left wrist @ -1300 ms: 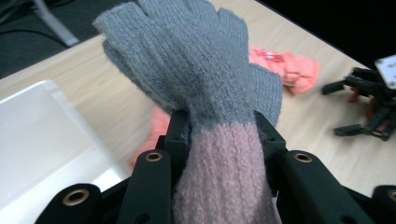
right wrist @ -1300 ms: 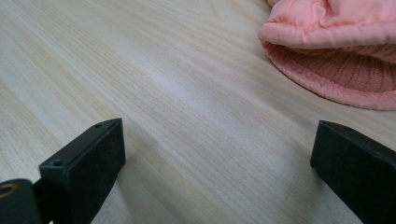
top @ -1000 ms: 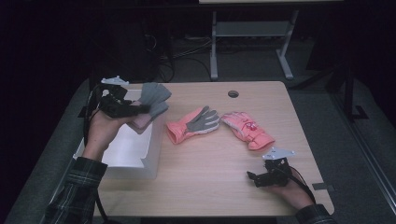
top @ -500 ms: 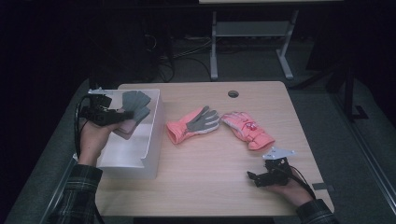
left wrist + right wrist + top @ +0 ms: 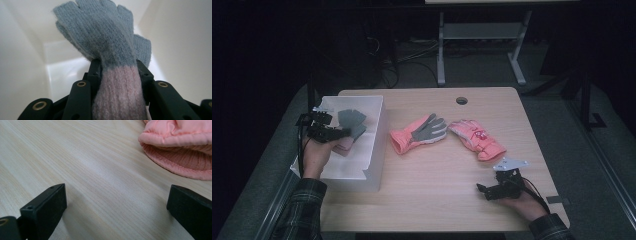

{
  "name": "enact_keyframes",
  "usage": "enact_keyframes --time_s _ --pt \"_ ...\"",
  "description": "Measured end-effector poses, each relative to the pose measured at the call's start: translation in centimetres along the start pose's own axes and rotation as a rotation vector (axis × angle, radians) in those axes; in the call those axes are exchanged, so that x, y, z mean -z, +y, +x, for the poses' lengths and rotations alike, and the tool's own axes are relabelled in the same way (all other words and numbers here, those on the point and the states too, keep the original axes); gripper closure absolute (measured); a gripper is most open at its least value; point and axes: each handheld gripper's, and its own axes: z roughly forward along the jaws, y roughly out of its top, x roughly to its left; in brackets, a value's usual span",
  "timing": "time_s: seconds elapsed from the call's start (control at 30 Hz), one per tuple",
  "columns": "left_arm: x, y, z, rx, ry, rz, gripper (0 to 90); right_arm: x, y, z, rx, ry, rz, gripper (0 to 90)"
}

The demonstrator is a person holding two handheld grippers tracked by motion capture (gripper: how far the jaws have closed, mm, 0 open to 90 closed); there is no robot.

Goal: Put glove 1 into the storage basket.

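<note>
A pale wood-grain counter (image 5: 437,200) with rounded corners stands in a dim room, dark floor around it. Nearest the person, the right gripper (image 5: 488,190) rests low at the counter's near right corner, its two black jaws spread wide with bare wood between them; in the right gripper view the ribbed cuff of a padded pink glove (image 5: 180,147) lies just beyond those jaws, apart from them. At the left edge sits a white plastic bin (image 5: 374,150) with smooth, straight walls. The left gripper (image 5: 343,133) hangs inside it, jaws clamped on the pinkish ribbed cuff of a knitted grey glove (image 5: 105,37), whose fuzzy, short-cut fingers fan out ahead of the jaws toward the bin's far corner, so the glove is inside the bin, above its floor. Mid-counter, a salmon glove with a grey palm (image 5: 419,133) lies flat, its fingertips near the second, puffy pink glove (image 5: 477,139) beside it. Farther back, a round cable hole (image 5: 461,100) pierces the counter, and beyond stand the grey legs of another table (image 5: 441,55), cables on the floor.
</note>
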Motion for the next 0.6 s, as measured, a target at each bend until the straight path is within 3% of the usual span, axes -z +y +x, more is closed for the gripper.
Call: enact_keyframes --time_s 0.43,0.53,0.6 --pt "-2.7 -1.9 0.1 -0.012 0.041 0.089 60.9 0.0 0.0 0.0 0.0 0.001 0.001 2.1" --pt "-3.0 -2.0 0.0 -0.033 0.068 0.102 55.9 0.0 0.0 0.0 0.0 0.001 0.001 2.2" --pt "-3.2 -2.0 -0.1 -0.027 0.07 0.109 50.2 0.0 0.0 0.0 0.0 0.0 0.001 2.2"
